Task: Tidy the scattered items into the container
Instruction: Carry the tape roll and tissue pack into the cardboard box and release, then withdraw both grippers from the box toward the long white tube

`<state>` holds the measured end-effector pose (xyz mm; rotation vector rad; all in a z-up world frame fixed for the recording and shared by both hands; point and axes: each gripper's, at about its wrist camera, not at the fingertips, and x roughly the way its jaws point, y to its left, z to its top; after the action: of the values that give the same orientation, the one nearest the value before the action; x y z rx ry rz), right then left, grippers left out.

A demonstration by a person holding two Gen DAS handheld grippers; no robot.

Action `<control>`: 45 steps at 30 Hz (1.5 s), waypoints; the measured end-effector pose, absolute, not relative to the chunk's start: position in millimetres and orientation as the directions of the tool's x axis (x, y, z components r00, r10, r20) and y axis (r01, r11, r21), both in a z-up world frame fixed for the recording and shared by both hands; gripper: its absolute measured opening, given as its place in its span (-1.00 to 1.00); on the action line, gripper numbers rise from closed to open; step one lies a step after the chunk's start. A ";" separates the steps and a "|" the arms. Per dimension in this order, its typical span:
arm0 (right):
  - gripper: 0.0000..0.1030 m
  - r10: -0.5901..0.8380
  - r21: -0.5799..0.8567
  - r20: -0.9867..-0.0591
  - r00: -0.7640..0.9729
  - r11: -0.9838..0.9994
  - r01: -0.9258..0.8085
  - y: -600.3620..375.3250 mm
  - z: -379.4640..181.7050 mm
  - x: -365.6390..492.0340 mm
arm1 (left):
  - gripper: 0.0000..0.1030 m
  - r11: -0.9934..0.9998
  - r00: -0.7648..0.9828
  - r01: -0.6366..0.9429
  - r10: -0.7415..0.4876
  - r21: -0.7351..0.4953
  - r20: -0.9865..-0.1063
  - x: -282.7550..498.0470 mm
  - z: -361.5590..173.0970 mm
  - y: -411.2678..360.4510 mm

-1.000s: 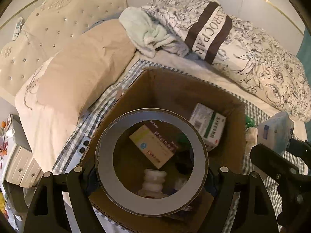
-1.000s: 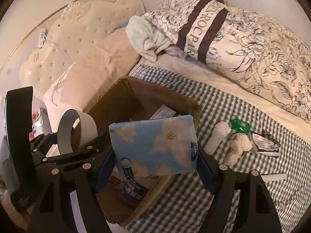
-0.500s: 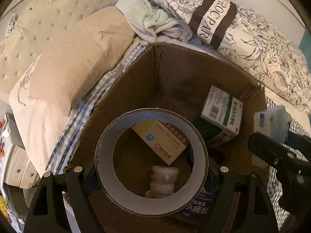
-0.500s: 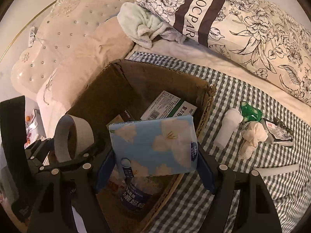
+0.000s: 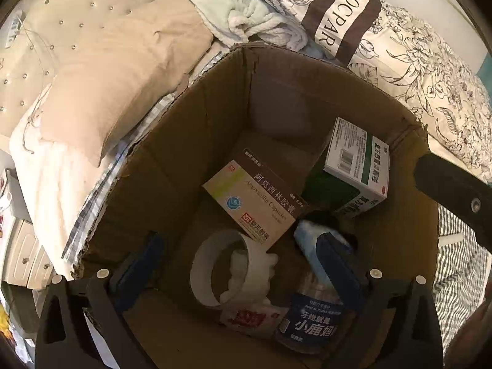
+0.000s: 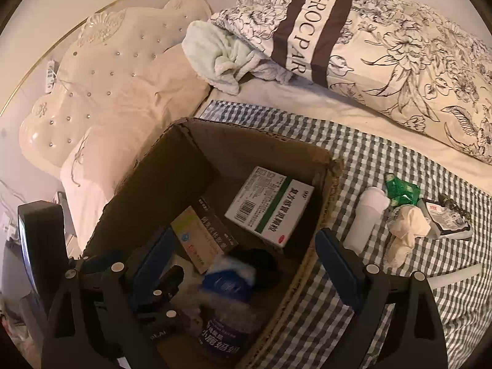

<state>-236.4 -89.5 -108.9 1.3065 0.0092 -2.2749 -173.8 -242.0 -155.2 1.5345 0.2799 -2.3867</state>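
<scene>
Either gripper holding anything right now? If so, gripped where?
Nothing is held. The left gripper has just opened, and the tape roll lies loose in the cardboard box. The right gripper has also just opened, with the tissue pack dropped below it.

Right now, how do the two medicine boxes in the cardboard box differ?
The green-striped box is white with a green band; the brown-topped box is cream with a brown edge. The green-striped box leans up by the cardboard box's wall, barcode showing; the brown-topped box lies flatter, nearer the middle. Both are closed, printed cartons.
</scene>
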 end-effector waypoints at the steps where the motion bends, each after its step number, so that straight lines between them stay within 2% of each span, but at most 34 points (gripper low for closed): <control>1: 0.81 -0.425 0.242 -0.806 -0.411 -0.871 0.427 -85.6 -108.7 -236.1 | 0.99 -0.939 -0.395 0.343 -0.139 -0.006 -0.908 -174.3 -154.3 -241.9; 9: 0.81 -0.424 0.284 -0.776 -0.467 -0.896 0.342 -34.1 -107.6 -237.3 | 0.99 -0.944 -0.400 0.329 -0.170 0.032 -0.900 -171.4 -147.1 -228.7; 17: 0.81 -0.373 0.275 -0.765 -0.526 -0.926 0.256 34.8 -101.7 -233.5 | 1.00 -0.971 -0.459 0.229 -0.173 0.072 -0.871 -187.0 -124.0 -170.1; 30: 0.81 -0.225 0.253 -0.762 -0.607 -0.967 0.040 188.5 -80.4 -224.4 | 1.00 -0.999 -0.531 0.026 -0.050 0.042 -0.846 -219.8 -95.9 -32.1; 38: 0.81 -0.141 0.243 -0.797 -0.587 -0.965 -0.099 268.5 -98.4 -222.4 | 1.00 -0.991 -0.501 -0.130 0.030 0.041 -0.865 -230.5 -136.9 59.8; 45: 0.80 -0.144 0.277 -0.831 -0.538 -0.945 -0.175 297.0 -135.2 -229.9 | 1.00 -0.977 -0.449 -0.205 0.043 0.057 -0.892 -246.1 -195.9 102.6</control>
<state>-229.9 297.0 -135.2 1.5193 -0.5243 -2.7206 -246.1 102.6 -195.9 1.7133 -0.2577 -2.7943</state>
